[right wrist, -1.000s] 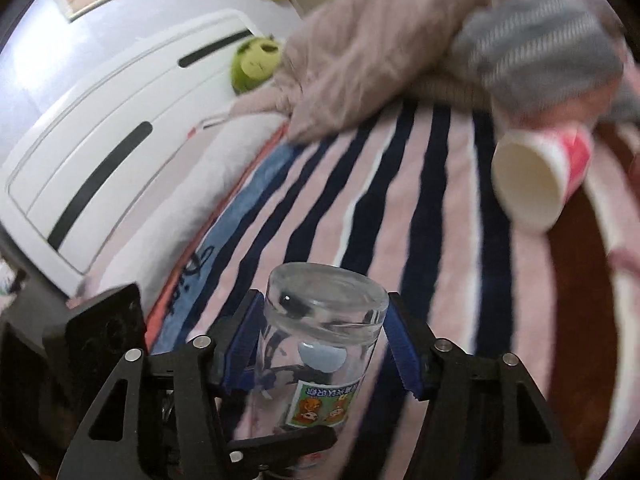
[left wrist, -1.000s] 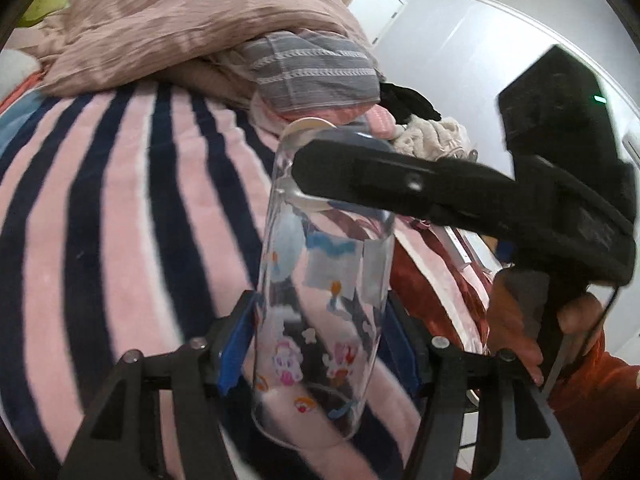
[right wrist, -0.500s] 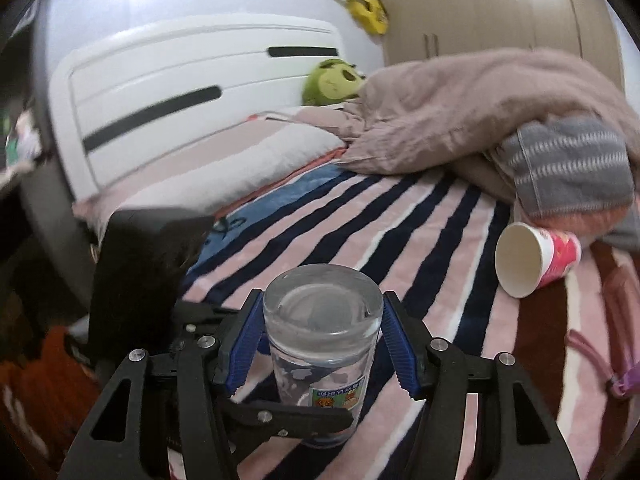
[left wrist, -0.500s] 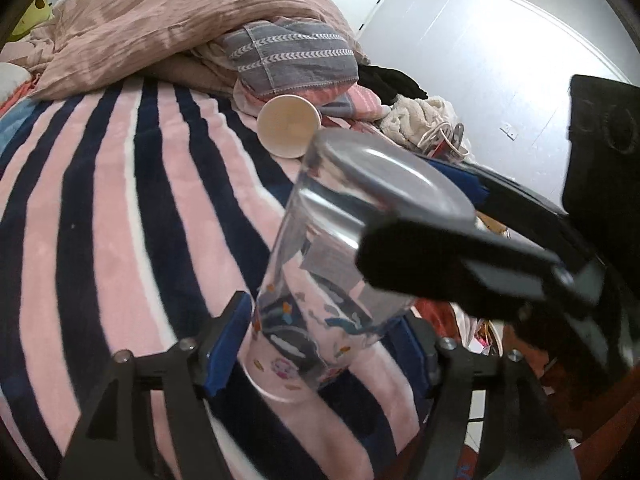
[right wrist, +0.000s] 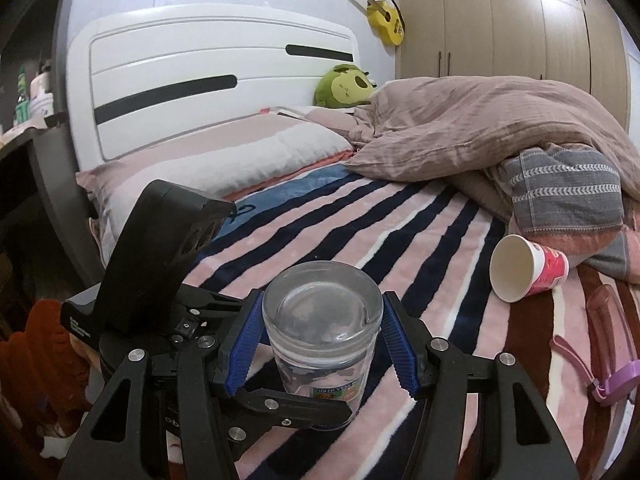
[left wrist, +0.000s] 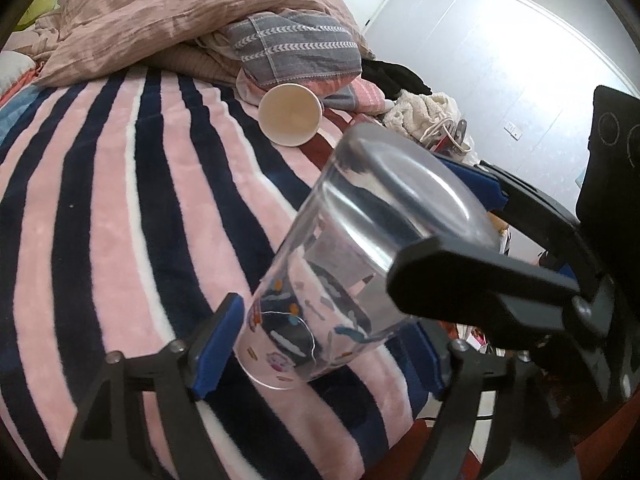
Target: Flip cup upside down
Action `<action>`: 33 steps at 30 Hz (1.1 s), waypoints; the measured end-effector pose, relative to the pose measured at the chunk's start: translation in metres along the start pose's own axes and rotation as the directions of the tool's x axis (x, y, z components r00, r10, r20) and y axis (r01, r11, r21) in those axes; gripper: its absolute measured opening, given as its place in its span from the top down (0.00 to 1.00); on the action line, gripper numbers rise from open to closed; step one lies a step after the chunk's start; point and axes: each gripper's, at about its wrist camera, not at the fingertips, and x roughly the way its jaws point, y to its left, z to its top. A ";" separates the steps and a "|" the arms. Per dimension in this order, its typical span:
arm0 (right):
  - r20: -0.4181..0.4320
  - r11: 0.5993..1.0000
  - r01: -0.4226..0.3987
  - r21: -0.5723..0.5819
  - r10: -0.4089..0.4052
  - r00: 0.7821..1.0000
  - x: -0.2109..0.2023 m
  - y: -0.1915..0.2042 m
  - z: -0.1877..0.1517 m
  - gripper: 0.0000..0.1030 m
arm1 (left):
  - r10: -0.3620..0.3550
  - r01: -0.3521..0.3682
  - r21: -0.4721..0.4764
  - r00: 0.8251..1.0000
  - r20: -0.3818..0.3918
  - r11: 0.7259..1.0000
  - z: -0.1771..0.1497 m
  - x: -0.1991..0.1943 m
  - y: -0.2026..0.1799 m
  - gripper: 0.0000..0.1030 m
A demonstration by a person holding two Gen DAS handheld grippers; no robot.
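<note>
Glass cup (right wrist: 322, 330) inverted between both tools, above striped blanket (right wrist: 420, 232).

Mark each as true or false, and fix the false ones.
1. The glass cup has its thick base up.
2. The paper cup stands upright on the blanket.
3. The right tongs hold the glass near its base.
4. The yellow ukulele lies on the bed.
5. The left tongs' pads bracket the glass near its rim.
1. True: the glass cup shows its solid base on top, rim downward.
2. False: the paper cup lies on its side on the striped blanket, mouth toward the cameras.
3. True: the right tongs flank it there with blue pads.
4. False: the yellow ukulele hangs on the wall.
5. True: the left tongs sit at the rim end; contact is unclear.
</note>
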 end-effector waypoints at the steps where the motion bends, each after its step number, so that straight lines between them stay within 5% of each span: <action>1: -0.001 1.000 -0.003 0.003 0.003 1.000 0.000 0.000 0.000 0.47 | 0.002 -0.002 0.004 1.000 -0.001 1.000 0.000 0.001 -0.001 0.22; 4: -0.011 0.999 -0.027 0.032 0.027 1.000 0.000 -0.004 0.001 0.45 | 0.002 -0.002 0.017 1.000 -0.004 1.000 0.000 0.001 -0.004 0.17; 7: -0.017 0.998 -0.026 0.055 0.027 0.999 0.000 -0.007 0.002 0.32 | 0.005 -0.005 0.026 1.000 -0.009 1.000 -0.001 0.000 -0.006 0.11; 14: -0.006 0.991 -0.030 0.130 0.031 0.999 -0.018 -0.015 0.012 0.29 | 0.061 -0.061 0.042 0.998 -0.002 0.997 -0.004 -0.022 -0.017 0.05; 18: 0.025 0.988 0.013 0.151 -0.017 1.000 -0.047 -0.014 0.022 0.11 | 0.148 -0.151 0.055 0.987 0.058 0.987 -0.009 -0.059 -0.035 0.01; 21: 0.045 0.984 0.049 0.172 -0.058 0.997 -0.072 -0.009 0.026 0.00 | 0.240 -0.247 0.053 0.965 0.109 0.968 -0.013 -0.089 -0.050 0.01; 28: -0.002 0.966 0.167 0.200 -0.170 0.985 -0.110 0.008 0.020 0.00 | 0.452 -0.456 -0.023 0.873 0.181 0.890 -0.019 -0.144 -0.079 0.01; 33: -0.030 0.955 0.199 0.221 -0.198 0.980 -0.127 0.021 0.011 0.00 | 0.478 -0.476 -0.061 0.856 0.198 0.877 -0.024 -0.164 -0.089 0.01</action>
